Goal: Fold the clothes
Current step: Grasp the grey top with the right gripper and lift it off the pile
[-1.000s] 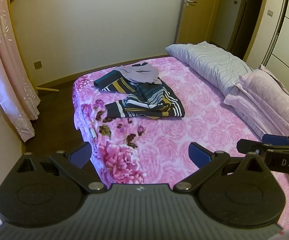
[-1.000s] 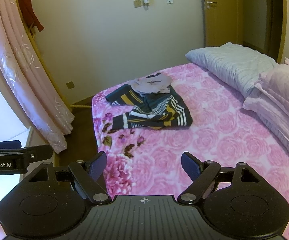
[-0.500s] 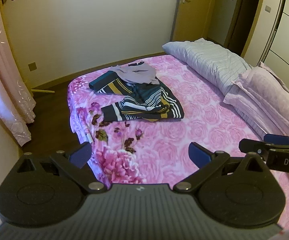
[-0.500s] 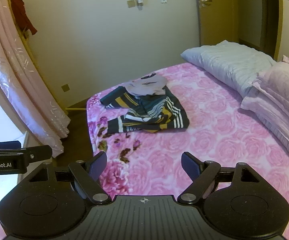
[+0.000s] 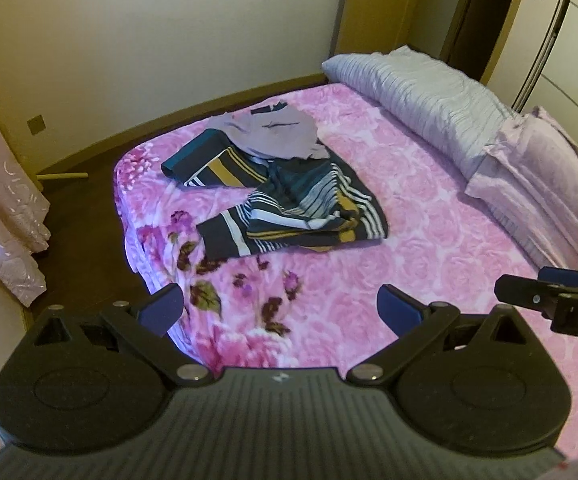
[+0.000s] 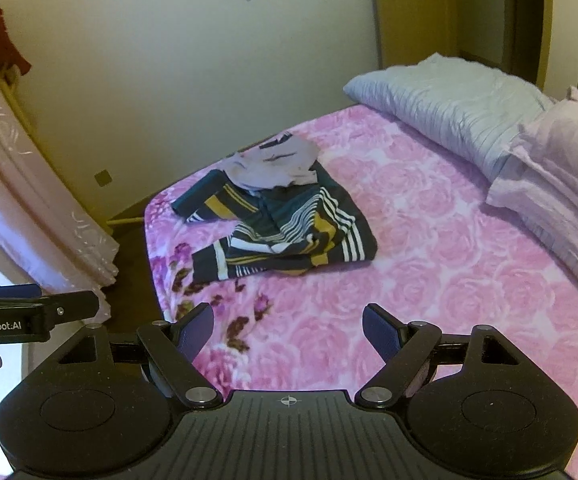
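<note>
A crumpled dark striped garment (image 5: 289,208) (image 6: 285,232) with white and mustard bands lies on the pink floral bed (image 5: 429,240) (image 6: 429,248), toward its far left corner. A small grey garment (image 5: 273,134) (image 6: 275,166) rests on its far end. My left gripper (image 5: 279,310) hovers open over the bed's near edge, well short of the clothes, with nothing between its fingers. My right gripper (image 6: 287,330) is open and empty too, at about the same distance. Each gripper shows at the edge of the other's view.
A grey striped pillow (image 5: 421,96) (image 6: 449,100) and a folded lilac quilt (image 5: 537,184) (image 6: 561,168) line the bed's right side. Pink curtains (image 5: 1,208) (image 6: 29,216) hang left, over dark floor (image 5: 85,240). A wooden door (image 6: 413,12) and wardrobe are behind.
Both grippers have moved closer to the bed and tilted downward; the clothes pile now sits larger and nearer the centre of each view. Fingers stay open.
</note>
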Available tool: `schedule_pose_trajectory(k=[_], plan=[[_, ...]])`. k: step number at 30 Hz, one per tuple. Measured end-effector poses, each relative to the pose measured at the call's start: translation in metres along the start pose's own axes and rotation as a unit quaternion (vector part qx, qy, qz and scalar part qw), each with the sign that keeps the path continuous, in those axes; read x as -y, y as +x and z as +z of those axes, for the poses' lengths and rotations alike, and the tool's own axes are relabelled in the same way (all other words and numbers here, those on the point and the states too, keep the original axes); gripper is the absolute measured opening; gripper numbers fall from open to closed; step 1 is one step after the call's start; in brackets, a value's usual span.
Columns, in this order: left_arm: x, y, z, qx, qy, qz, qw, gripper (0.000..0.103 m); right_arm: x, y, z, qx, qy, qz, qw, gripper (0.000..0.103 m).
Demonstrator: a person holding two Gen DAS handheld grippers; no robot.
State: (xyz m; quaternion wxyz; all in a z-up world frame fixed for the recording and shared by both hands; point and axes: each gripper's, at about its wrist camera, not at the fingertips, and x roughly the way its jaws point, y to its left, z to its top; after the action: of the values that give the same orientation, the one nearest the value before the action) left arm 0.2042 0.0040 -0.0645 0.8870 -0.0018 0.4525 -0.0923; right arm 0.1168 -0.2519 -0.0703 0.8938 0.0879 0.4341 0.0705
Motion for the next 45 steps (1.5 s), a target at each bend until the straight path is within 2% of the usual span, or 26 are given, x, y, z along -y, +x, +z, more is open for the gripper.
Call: schedule_pose_trajectory(k=[7,13,21,26,33,37,39,40,41,43,45], plan=[[-0.049,0.081,0.06,-0.028,0.003,-0.004,0.9996,0.101,-0.017,0.085,0.054,-0.017,0.018,0.002,1.0,0.079],[-0.08,0.152,0.119,-0.04,0.013,-0.007,0.9991,0.101,-0.024,0.166,0.104,-0.019,0.029,-0.018,0.999,0.078],[-0.098,0.253,0.181,-0.053,0.022,-0.017,0.9982,0.1,-0.021,0.268,0.154,-0.02,0.047,-0.029,0.998,0.067],[-0.1,0.313,0.205,-0.066,0.027,-0.017,0.9973,0.1,-0.006,0.327,0.173,-0.029,0.076,-0.019,0.997,0.052],[-0.103,0.391,0.223,-0.095,0.035,-0.015,0.9948,0.099,0.015,0.41,0.181,-0.051,0.135,-0.019,0.989,0.045],[-0.106,0.42,0.228,-0.104,0.035,-0.014,0.9938,0.099,0.026,0.455,0.179,-0.065,0.176,-0.033,0.982,0.041],[-0.107,0.431,0.23,-0.109,0.037,-0.013,0.9933,0.099,0.032,0.47,0.178,-0.063,0.196,-0.037,0.978,0.037],[-0.107,0.435,0.231,-0.11,0.038,-0.013,0.9931,0.098,0.034,0.476,0.177,-0.063,0.204,-0.037,0.976,0.022],[-0.108,0.437,0.233,-0.111,0.039,-0.012,0.9929,0.098,0.035,0.481,0.178,-0.064,0.208,-0.027,0.976,0.001],[-0.109,0.438,0.236,-0.11,0.039,-0.013,0.993,0.097,0.03,0.479,0.182,-0.044,0.196,-0.023,0.979,0.0],[-0.111,0.434,0.241,-0.105,0.037,-0.015,0.9937,0.097,0.02,0.465,0.191,-0.001,0.164,-0.021,0.986,0.0]])
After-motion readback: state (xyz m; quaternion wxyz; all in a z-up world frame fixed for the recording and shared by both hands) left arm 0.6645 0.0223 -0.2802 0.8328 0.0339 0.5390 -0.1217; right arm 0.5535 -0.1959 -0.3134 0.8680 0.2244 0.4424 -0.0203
